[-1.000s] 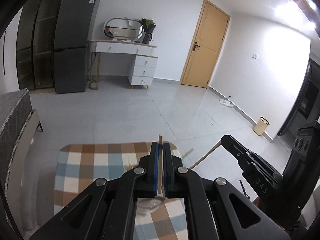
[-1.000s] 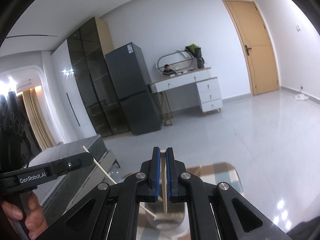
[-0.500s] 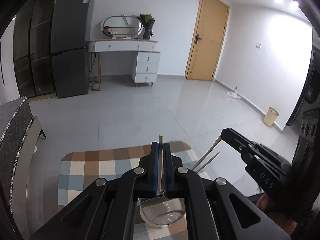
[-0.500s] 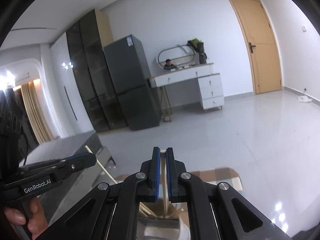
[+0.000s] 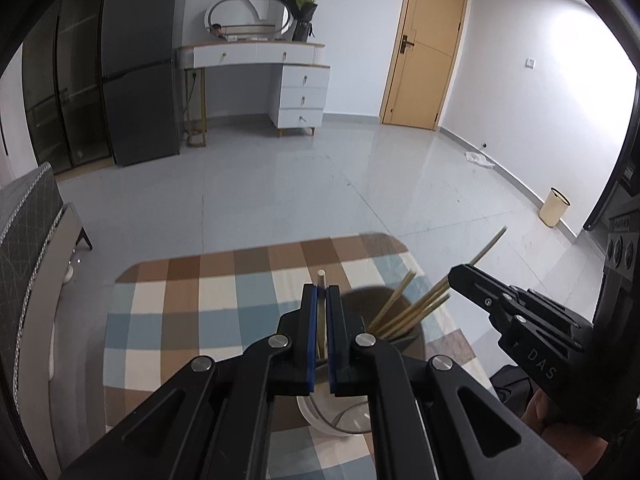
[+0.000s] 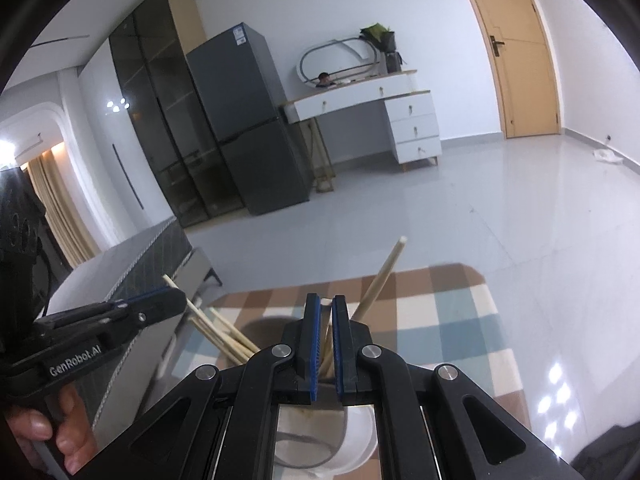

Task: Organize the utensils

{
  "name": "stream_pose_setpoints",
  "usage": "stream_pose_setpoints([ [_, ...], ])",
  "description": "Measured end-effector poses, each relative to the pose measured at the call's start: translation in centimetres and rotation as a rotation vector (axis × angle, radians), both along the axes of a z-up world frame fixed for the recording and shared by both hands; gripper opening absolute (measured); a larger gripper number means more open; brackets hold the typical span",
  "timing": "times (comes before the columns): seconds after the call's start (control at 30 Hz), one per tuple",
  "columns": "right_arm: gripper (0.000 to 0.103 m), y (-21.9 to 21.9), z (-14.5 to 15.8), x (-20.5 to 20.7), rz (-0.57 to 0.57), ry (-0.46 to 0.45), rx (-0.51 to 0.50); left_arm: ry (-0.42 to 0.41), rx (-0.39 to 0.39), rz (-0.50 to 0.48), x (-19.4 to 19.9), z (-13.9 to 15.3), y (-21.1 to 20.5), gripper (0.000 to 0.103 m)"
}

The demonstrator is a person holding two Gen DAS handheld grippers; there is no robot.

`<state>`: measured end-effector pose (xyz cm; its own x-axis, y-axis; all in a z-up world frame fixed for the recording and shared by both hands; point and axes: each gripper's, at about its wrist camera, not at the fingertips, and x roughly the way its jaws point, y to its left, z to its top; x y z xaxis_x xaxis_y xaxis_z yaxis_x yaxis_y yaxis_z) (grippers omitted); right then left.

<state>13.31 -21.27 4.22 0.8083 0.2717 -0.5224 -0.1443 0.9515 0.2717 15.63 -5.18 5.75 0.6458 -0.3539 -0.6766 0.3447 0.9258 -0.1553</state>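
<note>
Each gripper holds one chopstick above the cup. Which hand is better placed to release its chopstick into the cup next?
Right, narrowly. The right gripper has the cup mouth directly under its fingers, and its chopstick already slants into the bundle. The left gripper sits slightly off the cup's centre.

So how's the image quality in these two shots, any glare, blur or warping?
Left wrist view: fisheye bows the door and walls, the right wall is blown out white, and the chopstick tip above the right gripper looks smeared. Right wrist view: ceiling lights glare off the glossy floor, the fridge leans from distortion, and dark vignette rings the corners.
</note>
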Motion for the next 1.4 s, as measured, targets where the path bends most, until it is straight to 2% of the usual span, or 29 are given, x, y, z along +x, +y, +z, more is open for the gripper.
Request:
stream_pose_setpoints([
  [0.27,0.004,0.8,-1.7,0.7,0.048,0.094,0.003,0.081,0.015,-0.035,-0.1,-1.3,-1.0,0.0],
  [0.33,0.008,1.0,-2.3,0.7,0.048,0.125,-0.01,0.1,0.012,-0.049,-0.1,-1.5,-1.0,0.0],
  [0.43,0.009,0.6,-2.6,0.1,0.047,0.143,0.029,0.113,0.007,-0.052,-0.7,-1.4,-0.8,0.0],
  [0.5,0.021,0.3,-2.6,-0.6,0.039,0.144,0.045,0.127,-0.002,-0.054,-1.1,-1.4,-0.5,0.0],
  [0.57,0.04,0.2,-2.5,-1.7,0.038,0.135,0.055,0.129,0.01,-0.046,-1.9,-1.1,-0.4,0.003],
  [0.73,0.041,0.2,-1.9,-3.9,0.032,0.119,0.046,0.082,0.007,0.002,-4.4,-0.3,0.6,0.045],
  [0.87,0.051,0.2,-0.6,-6.3,0.013,0.069,0.03,0.052,0.002,0.066,-6.7,1.0,1.8,0.054],
  [1.0,0.054,0.3,0.9,-8.6,-0.001,0.022,0.011,0.02,-0.004,0.108,-8.4,2.5,2.9,0.054],
  [1.07,0.054,0.4,1.6,-9.9,0.004,-0.006,0.018,-0.032,0.007,0.154,-9.6,3.7,3.4,0.055],
  [1.13,0.055,0.5,2.2,-10.9,-0.002,-0.033,0.013,-0.078,0.009,0.188,-10.6,4.5,4.0,0.07],
  [1.27,0.061,0.8,3.5,-13.3,-0.007,-0.095,0.01,-0.18,-0.036,0.229,-13.2,7.1,5.2,0.082],
  [1.4,0.068,1.3,4.6,-15.4,-0.001,-0.157,-0.003,-0.233,-0.065,0.251,-15.1,8.1,5.9,0.09],
])
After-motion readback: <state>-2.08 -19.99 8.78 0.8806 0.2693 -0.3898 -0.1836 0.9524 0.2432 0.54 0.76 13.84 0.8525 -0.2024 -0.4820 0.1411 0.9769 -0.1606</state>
